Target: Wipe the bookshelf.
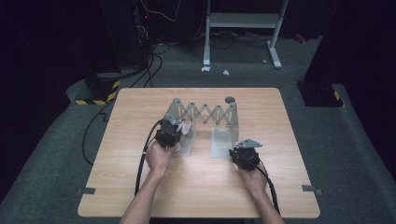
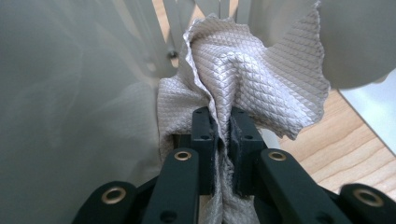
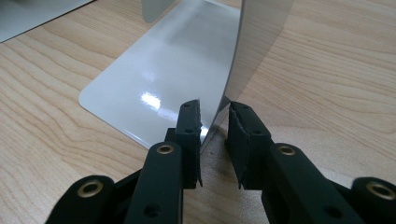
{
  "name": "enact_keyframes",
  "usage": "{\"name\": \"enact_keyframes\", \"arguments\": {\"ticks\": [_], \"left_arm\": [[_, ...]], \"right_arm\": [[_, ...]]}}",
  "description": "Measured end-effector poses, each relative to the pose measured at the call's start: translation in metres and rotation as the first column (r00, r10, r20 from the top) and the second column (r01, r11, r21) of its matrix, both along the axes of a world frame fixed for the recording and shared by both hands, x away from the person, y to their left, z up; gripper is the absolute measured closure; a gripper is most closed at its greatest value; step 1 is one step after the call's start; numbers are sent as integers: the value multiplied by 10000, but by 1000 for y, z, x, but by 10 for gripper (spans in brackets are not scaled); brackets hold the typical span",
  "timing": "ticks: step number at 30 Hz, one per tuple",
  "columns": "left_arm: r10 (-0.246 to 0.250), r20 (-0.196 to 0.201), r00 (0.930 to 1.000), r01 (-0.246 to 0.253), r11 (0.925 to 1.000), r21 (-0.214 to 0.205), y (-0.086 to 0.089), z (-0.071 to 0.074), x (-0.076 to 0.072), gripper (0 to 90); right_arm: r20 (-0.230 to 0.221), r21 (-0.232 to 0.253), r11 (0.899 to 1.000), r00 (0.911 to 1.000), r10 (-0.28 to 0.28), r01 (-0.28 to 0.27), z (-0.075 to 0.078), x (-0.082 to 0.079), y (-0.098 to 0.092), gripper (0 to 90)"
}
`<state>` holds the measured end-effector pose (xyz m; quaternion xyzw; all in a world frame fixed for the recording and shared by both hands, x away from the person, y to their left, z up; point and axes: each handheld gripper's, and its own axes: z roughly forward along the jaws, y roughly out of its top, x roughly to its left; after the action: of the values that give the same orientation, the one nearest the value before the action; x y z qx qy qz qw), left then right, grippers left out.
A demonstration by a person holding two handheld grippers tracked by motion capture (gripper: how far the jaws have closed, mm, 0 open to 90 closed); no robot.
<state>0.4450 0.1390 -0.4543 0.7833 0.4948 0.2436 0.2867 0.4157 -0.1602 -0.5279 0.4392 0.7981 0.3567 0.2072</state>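
A grey metal rack (image 1: pixel 205 113) stands mid-table: two L-shaped end plates joined by a scissor lattice. My left gripper (image 1: pixel 176 135) is at the left end plate (image 1: pixel 187 145), shut on a pale quilted cloth (image 1: pixel 187 127). In the left gripper view the cloth (image 2: pixel 252 74) bunches up out of the jaws (image 2: pixel 223 126), close against the grey plate (image 2: pixel 70 116). My right gripper (image 1: pixel 233 150) is at the near edge of the right end plate (image 1: pixel 220 142). In the right gripper view that upright plate (image 3: pixel 261 37) runs slantwise between the jaws (image 3: pixel 214 116) and meets both pads; its flat foot (image 3: pixel 173 70) lies on the wood.
The wooden table (image 1: pixel 140 186) has bare room in front of and beside the rack. A small round grey object (image 1: pixel 229 99) lies near the far edge. Cables (image 1: pixel 98 126) trail over the carpet at the left, and a white metal frame (image 1: pixel 243 21) stands behind.
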Motion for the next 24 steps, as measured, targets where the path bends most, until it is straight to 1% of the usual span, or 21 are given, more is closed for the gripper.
{"name": "enact_keyframes", "arguments": {"ticks": [1,3,5,10,12,18,20,24], "left_arm": [[-16,37,10000,16,10000,27,0,2,-1,821],[-36,97,9999,37,9999,-96,1,8,-1,821],[-4,198,9998,6,9999,-121,2,12,-1,821],[-82,376,9993,82,10000,-9,2,22,-3,821],[-134,454,9989,129,9999,108,2,26,-3,820],[-159,468,9988,162,9998,-66,4,33,-1,820],[-171,493,9986,174,9998,-65,4,34,-1,820],[-192,602,9980,206,9996,-216,5,40,0,820]], "right_arm": [[-7,1,10000,10000,-1,1,0,0,0,746],[-17,-1,10000,10000,-9,9,0,0,0,746],[-21,1,10000,10000,-13,13,0,0,0,746],[-14,-9,10000,10000,5,-5,0,0,0,746],[-15,-7,10000,10000,13,-13,0,0,0,746],[-19,-1,10000,10000,18,-18,0,0,0,746],[-23,4,10000,10000,18,-18,0,0,0,746],[-30,5,10000,10000,18,-18,0,0,0,746]]}}
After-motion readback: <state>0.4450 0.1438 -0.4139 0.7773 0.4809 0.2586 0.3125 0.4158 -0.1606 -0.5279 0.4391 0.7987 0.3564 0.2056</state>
